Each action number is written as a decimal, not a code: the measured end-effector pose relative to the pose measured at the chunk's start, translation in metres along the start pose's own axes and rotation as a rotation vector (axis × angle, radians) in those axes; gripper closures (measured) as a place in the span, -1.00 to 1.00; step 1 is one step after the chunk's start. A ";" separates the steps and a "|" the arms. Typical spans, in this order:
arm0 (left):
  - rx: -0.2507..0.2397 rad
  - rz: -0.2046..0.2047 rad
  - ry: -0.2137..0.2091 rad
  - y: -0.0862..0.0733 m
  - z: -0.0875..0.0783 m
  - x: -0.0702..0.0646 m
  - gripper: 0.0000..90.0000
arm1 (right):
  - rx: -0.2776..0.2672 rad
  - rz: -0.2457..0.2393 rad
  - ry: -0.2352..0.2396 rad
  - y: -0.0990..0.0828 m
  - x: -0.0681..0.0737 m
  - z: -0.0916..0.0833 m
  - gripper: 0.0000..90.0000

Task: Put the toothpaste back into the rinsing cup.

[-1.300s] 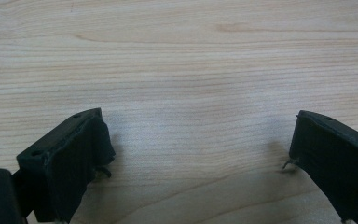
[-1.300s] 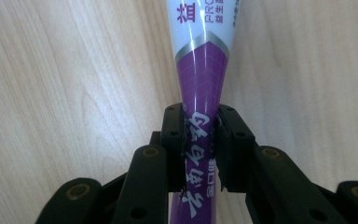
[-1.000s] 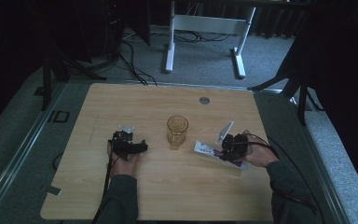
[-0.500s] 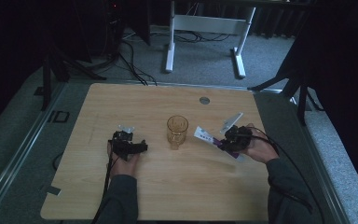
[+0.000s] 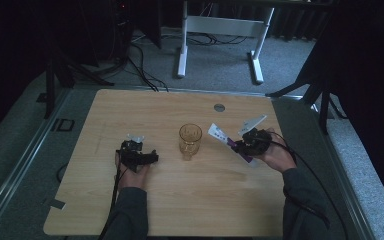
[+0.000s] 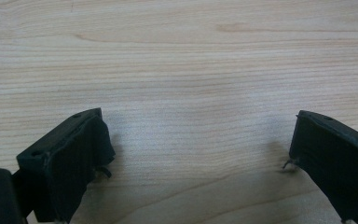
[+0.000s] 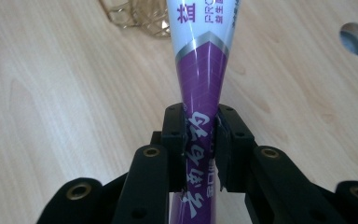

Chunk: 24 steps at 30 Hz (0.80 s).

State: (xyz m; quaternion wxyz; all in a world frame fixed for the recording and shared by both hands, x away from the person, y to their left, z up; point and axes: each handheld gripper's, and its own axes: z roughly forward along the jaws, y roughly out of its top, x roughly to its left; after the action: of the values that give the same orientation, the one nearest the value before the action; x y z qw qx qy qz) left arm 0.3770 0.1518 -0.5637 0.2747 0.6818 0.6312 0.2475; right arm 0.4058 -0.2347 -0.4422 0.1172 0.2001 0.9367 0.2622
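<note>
Pinching the purple tube (image 7: pixel 199 70) tight in my right gripper (image 7: pixel 200 140) just right of the glass (image 5: pixel 190 140), I rest my left gripper (image 6: pixel 200 154) wide open and empty on bare table (image 5: pixel 195 200), well clear of every edge

Lab or recording studio, not a home. Light wooden table (image 5: pixel 190 210) with rounded corners and a round cable hole (image 5: pixel 219 107) near its 12 o'clock edge stands on grey carpet (image 5: pixel 220 60). Dark curtains (image 5: pixel 365 75) close off the 3 o'clock side; the 9 to 11 o'clock side is dark too. Black stand legs (image 5: pixel 55 80) at 10 o'clock, more (image 5: pixel 310 90) at 2 o'clock. Loose black cables (image 5: pixel 142 70) run across the floor at 11 o'clock. White metal desk frame (image 5: pixel 220 30) at 12 o'clock. Metal rail (image 5: pixel 25 165) borders the table at 9 o'clock.
</note>
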 end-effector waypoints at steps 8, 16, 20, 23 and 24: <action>0.000 0.001 -0.001 0.000 0.000 0.000 -0.92 | -0.065 0.039 -0.026 0.003 -0.004 -0.002 0.68; 0.000 0.001 -0.001 0.000 0.000 0.000 -0.92 | -0.109 0.061 -0.039 0.009 -0.005 -0.001 0.69; 0.000 0.001 -0.001 0.000 0.000 0.000 -0.92 | -0.142 0.076 -0.044 0.010 -0.006 -0.001 0.68; 0.000 0.001 -0.001 0.000 0.000 0.000 -0.92 | -0.163 0.090 -0.045 0.012 -0.006 -0.001 0.68; 0.000 0.001 -0.001 0.000 0.000 0.000 -0.92 | -0.171 0.091 -0.046 0.012 -0.006 -0.001 0.68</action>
State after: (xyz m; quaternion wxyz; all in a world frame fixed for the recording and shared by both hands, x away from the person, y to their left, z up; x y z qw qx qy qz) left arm 0.3771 0.1519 -0.5637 0.2747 0.6822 0.6308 0.2473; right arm 0.4149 -0.2280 -0.4342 0.1433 0.2375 0.8980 0.3414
